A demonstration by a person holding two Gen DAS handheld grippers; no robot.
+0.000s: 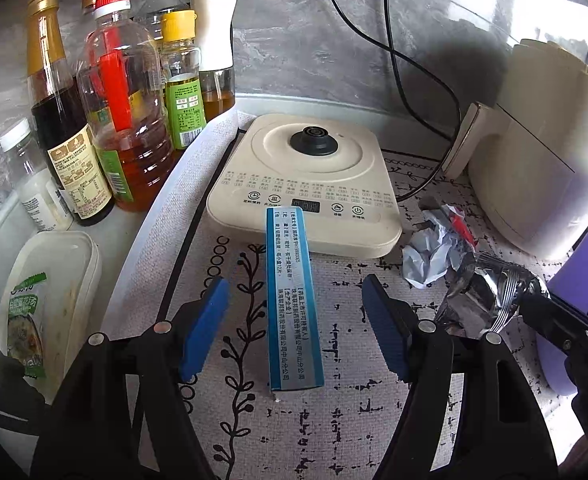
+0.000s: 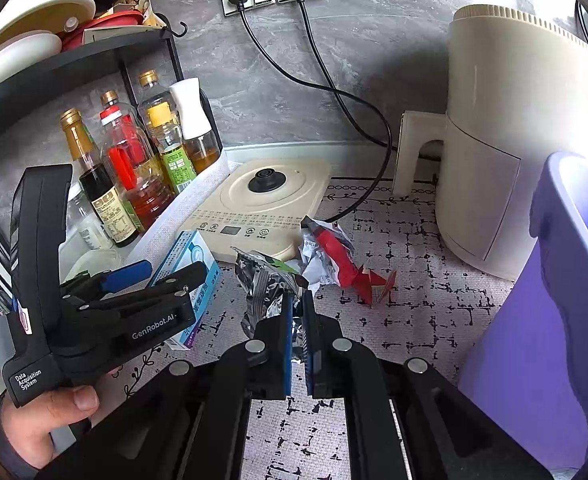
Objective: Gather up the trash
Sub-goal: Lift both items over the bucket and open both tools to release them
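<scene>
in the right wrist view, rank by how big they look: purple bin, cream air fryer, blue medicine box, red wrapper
1. cream air fryer
2. purple bin, a close second, though it is nearer the camera and cut off by the frame
3. blue medicine box, partly hidden
4. red wrapper

Surface: patterned mat (image 1: 334, 420) over the counter.
On mat: cream cooker base (image 1: 306, 184); blue box (image 1: 292, 300), far end propped on that base; crumpled paper (image 1: 430, 256); cream appliance (image 2: 506, 152).
Beside mat: bottles (image 1: 94, 120).

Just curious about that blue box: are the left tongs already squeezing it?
No, the left tongs stand open with the blue box lying untouched between their pads.
</scene>
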